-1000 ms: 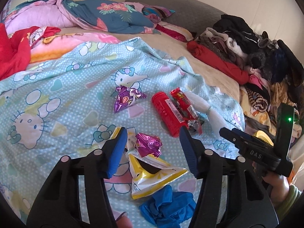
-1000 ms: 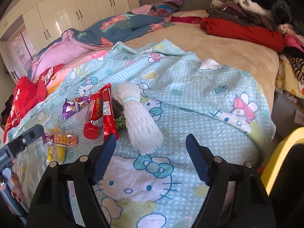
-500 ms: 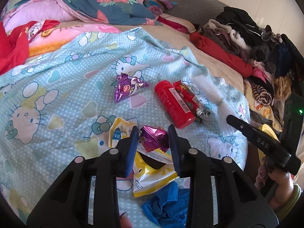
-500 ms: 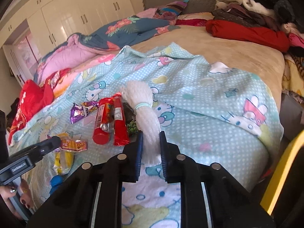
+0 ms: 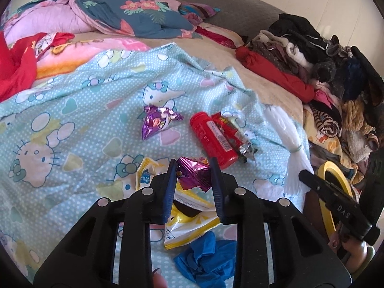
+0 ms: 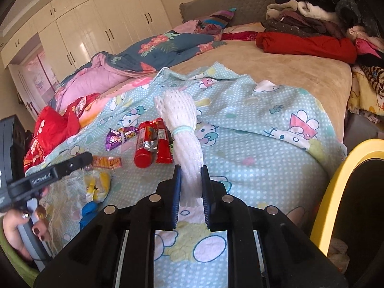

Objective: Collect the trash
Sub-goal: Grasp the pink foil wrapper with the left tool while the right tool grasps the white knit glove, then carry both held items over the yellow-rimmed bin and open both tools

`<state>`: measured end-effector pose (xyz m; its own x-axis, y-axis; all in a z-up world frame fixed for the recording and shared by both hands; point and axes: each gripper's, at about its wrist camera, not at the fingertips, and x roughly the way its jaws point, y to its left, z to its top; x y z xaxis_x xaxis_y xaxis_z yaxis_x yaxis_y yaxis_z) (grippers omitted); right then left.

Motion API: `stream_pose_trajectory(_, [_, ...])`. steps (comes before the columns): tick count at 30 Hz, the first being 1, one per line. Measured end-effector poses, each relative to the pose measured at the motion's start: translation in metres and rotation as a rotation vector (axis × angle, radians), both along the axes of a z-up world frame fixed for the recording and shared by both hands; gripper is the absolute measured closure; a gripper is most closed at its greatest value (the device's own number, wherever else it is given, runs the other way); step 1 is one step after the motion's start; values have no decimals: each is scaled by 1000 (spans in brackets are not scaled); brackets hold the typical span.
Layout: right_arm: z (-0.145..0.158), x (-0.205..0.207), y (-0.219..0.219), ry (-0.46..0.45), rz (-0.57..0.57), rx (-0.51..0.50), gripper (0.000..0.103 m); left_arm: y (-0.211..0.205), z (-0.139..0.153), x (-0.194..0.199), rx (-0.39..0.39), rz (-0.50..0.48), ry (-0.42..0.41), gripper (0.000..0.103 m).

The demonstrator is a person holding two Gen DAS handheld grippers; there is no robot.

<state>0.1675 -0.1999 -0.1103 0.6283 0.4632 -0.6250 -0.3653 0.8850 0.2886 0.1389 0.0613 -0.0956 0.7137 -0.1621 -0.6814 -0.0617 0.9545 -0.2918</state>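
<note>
My right gripper is clamped on the white foam net, jaws narrow on its near end; its long axis runs straight away from me toward the bed's headboard end, far end flared, one green band round the middle; it lies on the Hello Kitty sheet near the bed's right edge. Left gripper is pinched on the magenta foil wrapper, sitting atop a yellow wrapper. Count on the sheet: 1 foam net, 1 red tube pointing diagonally twd the near right corner, 1 red snack pack touching it alongside, 1 purple foil wrapper, 1 blue glove wad nearest me; 1 yellow bin rim off the right edge.
</note>
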Motion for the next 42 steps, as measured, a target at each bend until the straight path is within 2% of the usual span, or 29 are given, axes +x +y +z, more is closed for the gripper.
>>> stream_pose_trajectory(14, [14,-17,-7,-13,11,15,87,-19,30,-7,1,-43,-65,82])
stream_pose_trajectory(42, [40,-40,-39,-60,-34,36,87,-59,61,-21,32,-132,-144,82])
